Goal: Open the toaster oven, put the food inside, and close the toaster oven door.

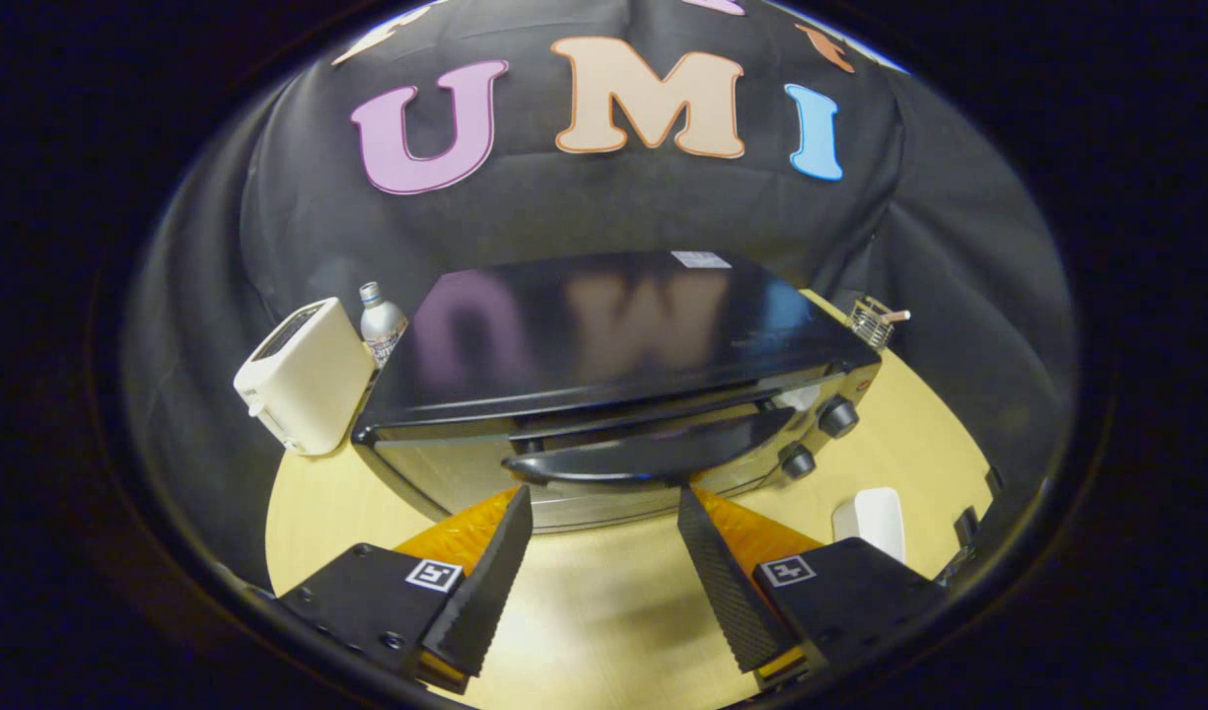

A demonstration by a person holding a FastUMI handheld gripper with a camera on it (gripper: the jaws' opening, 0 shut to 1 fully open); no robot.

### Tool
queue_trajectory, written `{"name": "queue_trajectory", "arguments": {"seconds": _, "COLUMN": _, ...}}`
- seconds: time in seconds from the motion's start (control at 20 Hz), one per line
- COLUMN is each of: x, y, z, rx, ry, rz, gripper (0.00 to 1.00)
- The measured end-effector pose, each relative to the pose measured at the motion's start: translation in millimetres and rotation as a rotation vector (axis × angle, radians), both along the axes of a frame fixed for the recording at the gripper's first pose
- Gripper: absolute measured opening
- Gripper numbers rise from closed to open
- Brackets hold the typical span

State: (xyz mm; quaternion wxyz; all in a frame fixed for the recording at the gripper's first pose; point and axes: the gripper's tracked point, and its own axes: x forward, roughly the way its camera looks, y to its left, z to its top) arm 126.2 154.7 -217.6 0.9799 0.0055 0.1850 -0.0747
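Note:
A black toaster oven [604, 335] stands on the pale wooden table [604, 611], its door closed. The curved dark door handle [653, 456] runs across the top of the door, just ahead of my fingertips. My gripper [604, 493] is open, one fingertip below each half of the handle, nothing between them. Two black knobs [838, 417] sit on the oven's right side. A white rounded object [872, 521], possibly the food, lies on the table to the right of the oven, beyond my right finger.
A white pop-up toaster [303, 380] stands left of the oven, with a small bottle [380, 323] behind it. A small wire basket [875, 320] sits at the back right. Black cloth walls close the booth behind.

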Motion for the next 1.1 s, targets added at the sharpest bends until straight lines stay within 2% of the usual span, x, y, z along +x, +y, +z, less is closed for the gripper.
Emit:
{"name": "queue_trajectory", "arguments": {"seconds": 0.25, "x": -10.9, "y": -4.7, "z": 69.3, "rx": -0.059, "ry": -0.117, "rz": -0.029, "gripper": 0.94}}
{"name": "queue_trajectory", "arguments": {"seconds": 0.55, "x": -10.2, "y": 15.2, "z": 150.8, "rx": -0.038, "ry": -0.274, "rz": 0.068, "gripper": 0.94}}
{"name": "queue_trajectory", "arguments": {"seconds": 0.75, "x": -12.8, "y": 30.9, "z": 176.9, "rx": -0.053, "ry": -0.364, "rz": 0.141, "gripper": 0.94}}
{"name": "queue_trajectory", "arguments": {"seconds": 0.95, "x": -9.6, "y": 30.7, "z": 189.3, "rx": -0.008, "ry": -0.402, "rz": 0.155, "gripper": 0.94}}
{"name": "queue_trajectory", "arguments": {"seconds": 1.1, "x": -7.1, "y": 14.3, "z": 197.7, "rx": -0.009, "ry": -0.424, "rz": 0.131, "gripper": 0.94}}
